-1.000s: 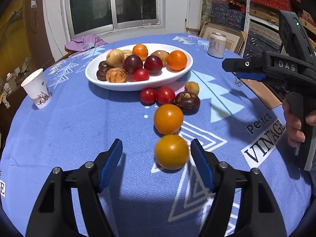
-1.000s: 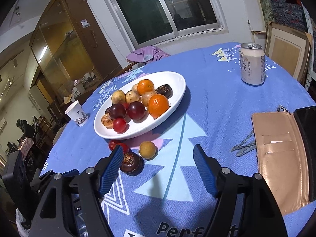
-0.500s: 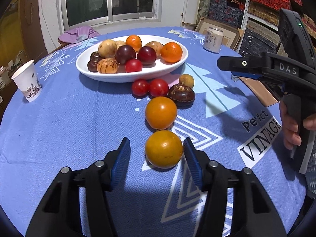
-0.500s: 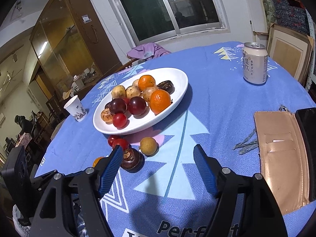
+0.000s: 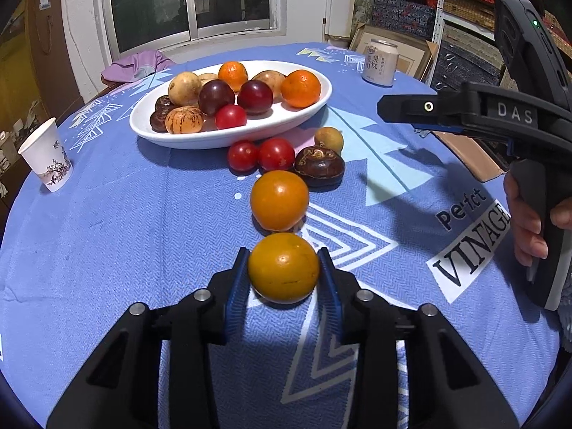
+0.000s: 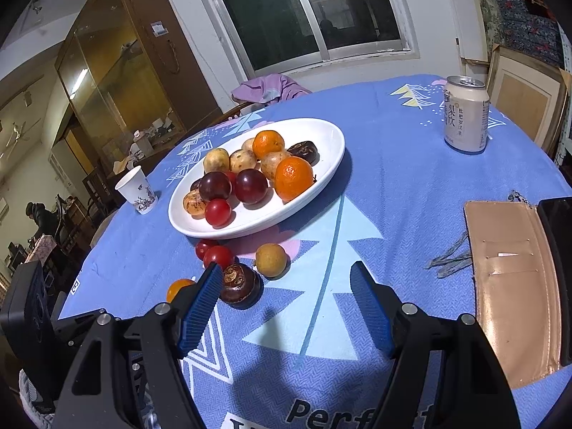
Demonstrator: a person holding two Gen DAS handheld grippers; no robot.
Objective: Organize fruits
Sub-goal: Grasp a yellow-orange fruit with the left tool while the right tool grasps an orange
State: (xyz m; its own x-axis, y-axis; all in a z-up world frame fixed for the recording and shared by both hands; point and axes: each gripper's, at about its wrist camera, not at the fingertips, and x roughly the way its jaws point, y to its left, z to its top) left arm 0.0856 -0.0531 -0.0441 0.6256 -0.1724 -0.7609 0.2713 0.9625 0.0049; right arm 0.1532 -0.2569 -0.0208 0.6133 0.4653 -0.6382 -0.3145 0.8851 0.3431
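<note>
Left gripper [image 5: 283, 279] clamped on nearest orange fruit [image 5: 283, 267], pads at its widest girth, fruit on the tablecloth [image 5: 118, 236], likely bound for white dish [image 5: 214, 138]; right gripper [image 6: 286, 307] spread wide, empty, hovering near brown fruit [image 6: 240, 284].

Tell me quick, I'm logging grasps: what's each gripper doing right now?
Left gripper: closed on the nearest orange fruit.
Right gripper: open, holding nothing.

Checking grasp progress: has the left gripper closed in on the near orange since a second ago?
Yes. The left gripper jaws have narrowed inward onto the near orange, which stays beside the white chevron print.
</note>
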